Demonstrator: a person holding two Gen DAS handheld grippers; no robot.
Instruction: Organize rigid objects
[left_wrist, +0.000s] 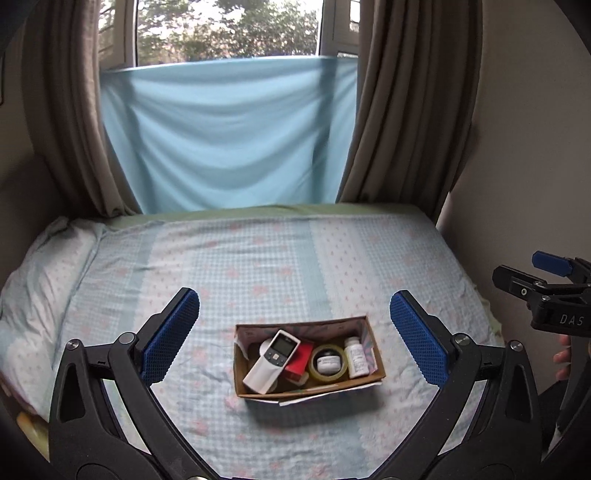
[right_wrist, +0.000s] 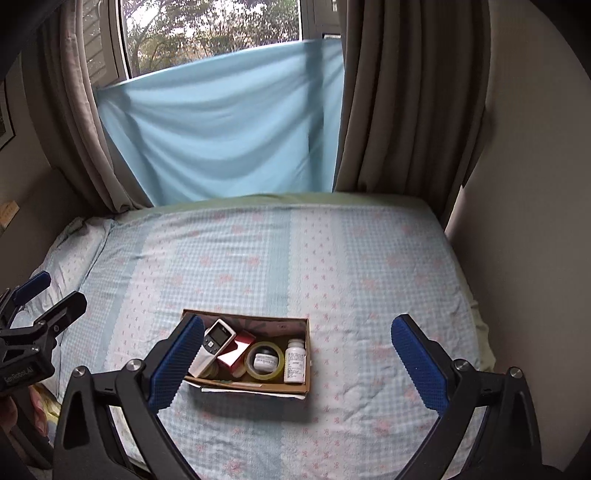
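**Desk:** Cardboard box (left_wrist: 309, 360) on the checked bedspread (left_wrist: 258, 266), near the bed's front edge and about midway between its side edges. What is in it?

**Photographer:** A white remote (left_wrist: 271, 362) leaning on a red box (left_wrist: 300, 360), a roll of yellowish tape (left_wrist: 328, 363) with a small jar (left_wrist: 328, 363) inside its ring, and a white pill bottle (left_wrist: 355, 357) at the box's right end. Something round lies under the remote; it is too hidden to name. No loose item shows on the bedspread in either view.

**Desk:** And the tools?

**Photographer:** Both grippers hover above the bed's front edge with fingers spread wide, gripping nothing. The left gripper (left_wrist: 295, 339) has the box straight ahead, centred between its blue pads. The right gripper (right_wrist: 297, 358) has the box ahead and to its left, the remote end passing behind its left pad (the bottle end lies clear).

**Desk:** Which way does the box run?

**Photographer:** Its long axis runs side to side, parallel to the front edge; the remote lies on a diagonal, screen end toward the far wall. The left gripper looks nearer the remote end, the right nearer the bottle.

**Desk:** Stage of the job?

**Photographer:** Everything gathered in the box fits a finished tidy, or equally a box waiting to be emptied and sorted.
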